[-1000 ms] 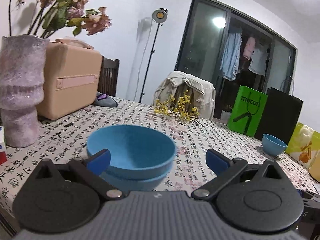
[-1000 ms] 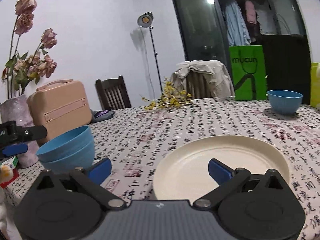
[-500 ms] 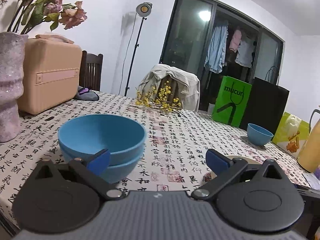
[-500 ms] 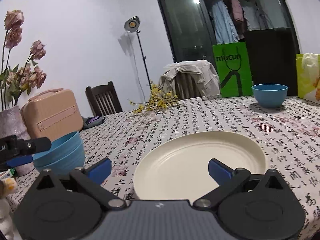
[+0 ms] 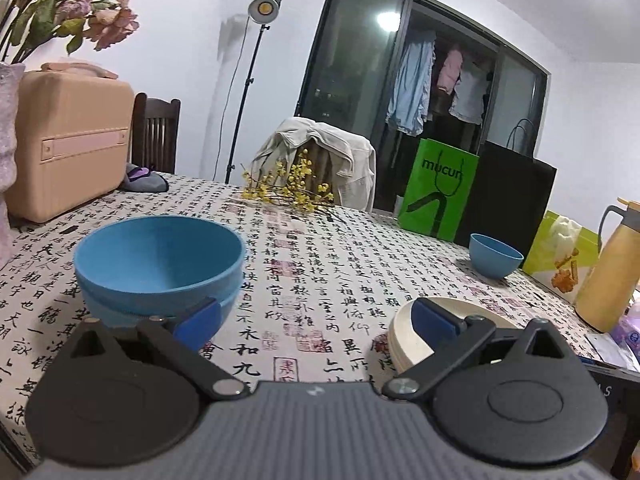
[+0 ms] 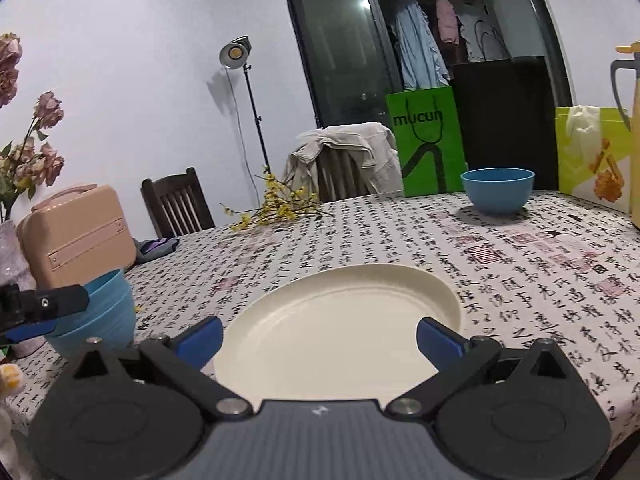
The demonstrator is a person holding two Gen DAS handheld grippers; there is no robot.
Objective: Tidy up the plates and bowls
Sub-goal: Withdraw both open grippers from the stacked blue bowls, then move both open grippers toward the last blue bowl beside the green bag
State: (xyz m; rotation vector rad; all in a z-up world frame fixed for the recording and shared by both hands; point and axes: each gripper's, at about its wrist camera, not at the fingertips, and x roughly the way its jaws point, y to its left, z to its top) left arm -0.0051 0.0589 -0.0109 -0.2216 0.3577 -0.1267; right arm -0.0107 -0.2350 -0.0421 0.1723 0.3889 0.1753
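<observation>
Your left gripper (image 5: 316, 322) fingers are spread wide, empty, beside the stacked blue bowls (image 5: 160, 264). Right gripper (image 6: 318, 338) fingers also released, over the cream plate (image 6: 340, 328).

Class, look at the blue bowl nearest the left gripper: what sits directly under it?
Under the top blue bowl sits a second blue bowl, nested; only its outer wall shows. Its inside is covered.

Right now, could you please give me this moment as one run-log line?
left gripper: open, empty | right gripper: open, over cream plates | stacked blue bowls: nested | lone blue bowl: far side
</observation>
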